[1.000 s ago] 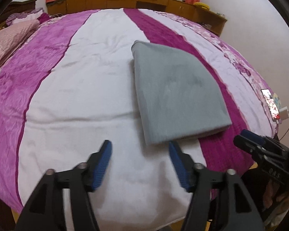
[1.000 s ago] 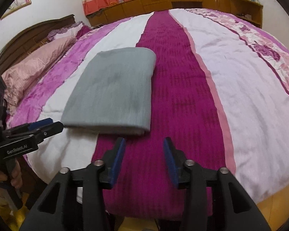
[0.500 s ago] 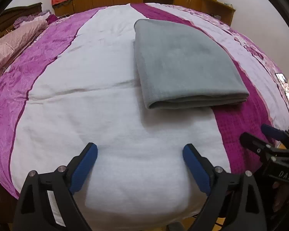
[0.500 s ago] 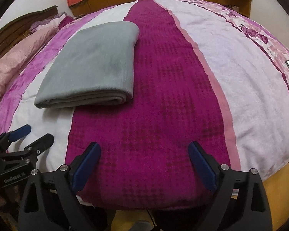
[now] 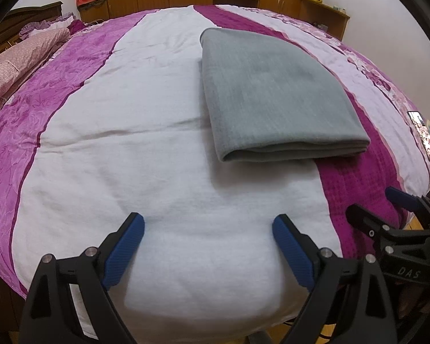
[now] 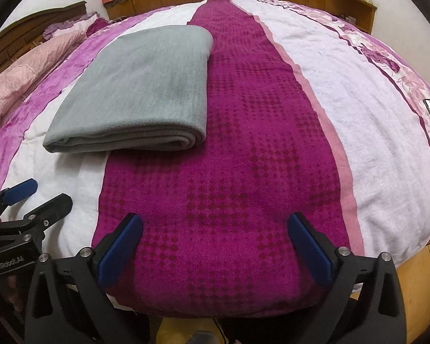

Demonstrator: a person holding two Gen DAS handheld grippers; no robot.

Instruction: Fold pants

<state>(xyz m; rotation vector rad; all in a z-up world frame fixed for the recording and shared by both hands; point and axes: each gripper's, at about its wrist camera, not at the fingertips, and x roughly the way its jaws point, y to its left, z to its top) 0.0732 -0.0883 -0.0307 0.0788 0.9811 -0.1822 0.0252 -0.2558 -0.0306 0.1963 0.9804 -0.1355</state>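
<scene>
Hovering over bed [image 5: 186,172], left tool [image 5: 207,229] wide; right tool [image 6: 215,226] opening, empty.

1 folded pants [image 5: 275,91], 2 tools, 1 phone [image 5: 423,134], 1 bed [image 5: 157,172]

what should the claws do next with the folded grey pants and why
Probably just back away. The grey pants already lie as a neat stacked rectangle on the bed, and the left claw and opening right claw are both empty, short of it.

Bedspread [image 5: 163,172] open; folded pants [image 5: 272,94] alone obstruct.
</scene>
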